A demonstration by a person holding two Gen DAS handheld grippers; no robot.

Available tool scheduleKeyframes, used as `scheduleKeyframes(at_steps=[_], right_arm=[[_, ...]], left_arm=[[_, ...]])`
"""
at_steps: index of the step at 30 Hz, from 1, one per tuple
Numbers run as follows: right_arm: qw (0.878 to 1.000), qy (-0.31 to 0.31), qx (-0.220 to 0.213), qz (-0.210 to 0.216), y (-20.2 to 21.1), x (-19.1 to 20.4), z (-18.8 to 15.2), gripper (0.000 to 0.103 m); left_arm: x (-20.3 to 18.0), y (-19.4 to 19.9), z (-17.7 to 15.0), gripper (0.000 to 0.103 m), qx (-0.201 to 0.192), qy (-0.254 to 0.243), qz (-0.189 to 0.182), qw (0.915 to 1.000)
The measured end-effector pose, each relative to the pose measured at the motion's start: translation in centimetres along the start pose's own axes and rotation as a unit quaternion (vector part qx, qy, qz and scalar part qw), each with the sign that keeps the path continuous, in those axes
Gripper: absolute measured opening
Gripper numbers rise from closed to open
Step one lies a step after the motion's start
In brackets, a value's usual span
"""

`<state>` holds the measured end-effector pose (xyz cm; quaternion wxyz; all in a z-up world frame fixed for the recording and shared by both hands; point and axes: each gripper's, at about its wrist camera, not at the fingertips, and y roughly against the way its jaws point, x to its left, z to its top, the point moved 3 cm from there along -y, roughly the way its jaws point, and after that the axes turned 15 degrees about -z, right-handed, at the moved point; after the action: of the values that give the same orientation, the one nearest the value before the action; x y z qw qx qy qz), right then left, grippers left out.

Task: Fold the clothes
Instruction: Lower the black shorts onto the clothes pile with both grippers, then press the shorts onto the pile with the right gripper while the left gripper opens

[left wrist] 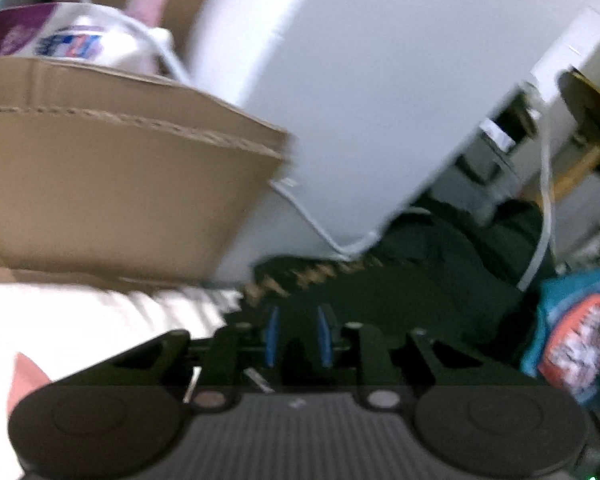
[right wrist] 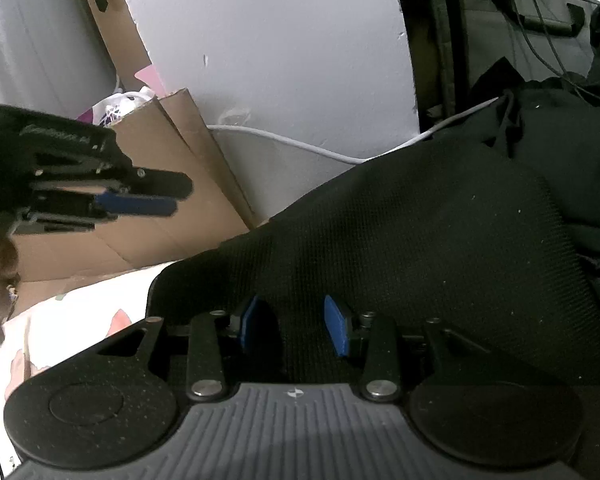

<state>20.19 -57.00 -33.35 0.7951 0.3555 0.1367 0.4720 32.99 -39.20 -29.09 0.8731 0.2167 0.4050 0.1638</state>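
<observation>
On the pale bedsheet [right wrist: 80, 304] | dark garment [right wrist: 420, 240] is lying ahead, stretching away to the right | right gripper [right wrist: 296, 324] is hovering nearer, pads spread, cloth between them, not visibly pinched | left gripper [left wrist: 298, 334] is sitting narrowed at the garment's edge; grip unclear | cardboard box [left wrist: 100, 184] is standing beyond.

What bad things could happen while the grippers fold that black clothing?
1. The white cable runs along the wall right behind the black garment, so lifting the cloth might snag it.
2. The cardboard box stands close beside the left gripper, which could bump it.
3. The right gripper has black fabric between its pads without clearly pinching it, so the cloth may slip out when pulled.
</observation>
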Motion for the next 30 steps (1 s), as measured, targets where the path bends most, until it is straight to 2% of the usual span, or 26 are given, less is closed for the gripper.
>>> scheduleKeyframes(at_steps=[4, 8, 11, 12, 13, 19, 25, 30], right_arm=[[1.0, -0.02, -0.012, 0.001, 1.5, -1.8, 0.3, 0.043], [0.999, -0.034, -0.023, -0.026, 2.5, -4.6, 0.0, 0.044], [0.998, -0.04, -0.012, -0.051, 2.1, -7.0, -0.8, 0.044], [0.997, -0.042, -0.01, -0.057, 1.9, -7.7, -1.1, 0.044], [0.997, -0.046, -0.008, -0.06, 1.7, -8.4, -1.4, 0.044], [0.994, -0.062, 0.009, -0.085, 1.5, -11.3, -3.1, 0.044], [0.994, -0.028, 0.026, -0.103, 2.4, -13.0, -5.7, 0.044], [0.992, -0.01, 0.033, -0.123, 3.9, -13.9, -6.3, 0.044]], left_arm=[[-2.2, -0.6, -2.0, 0.022, 0.006, -0.035, -0.013, 0.9993], [-2.4, -1.6, -3.5, 0.021, 0.032, -0.064, -0.009, 0.9974], [-0.9, -2.4, -4.0, 0.012, 0.039, -0.059, 0.006, 0.9975], [-0.5, -2.4, -3.9, 0.004, 0.041, -0.056, 0.008, 0.9975], [-0.2, -2.5, -3.9, 0.002, 0.041, -0.056, 0.011, 0.9975], [0.5, -2.3, -3.8, 0.002, 0.043, -0.066, 0.036, 0.9963], [-0.2, -1.7, -3.8, 0.002, 0.06, -0.107, 0.053, 0.9911], [-2.1, 0.0, -3.4, 0.002, 0.066, -0.121, 0.046, 0.9893]])
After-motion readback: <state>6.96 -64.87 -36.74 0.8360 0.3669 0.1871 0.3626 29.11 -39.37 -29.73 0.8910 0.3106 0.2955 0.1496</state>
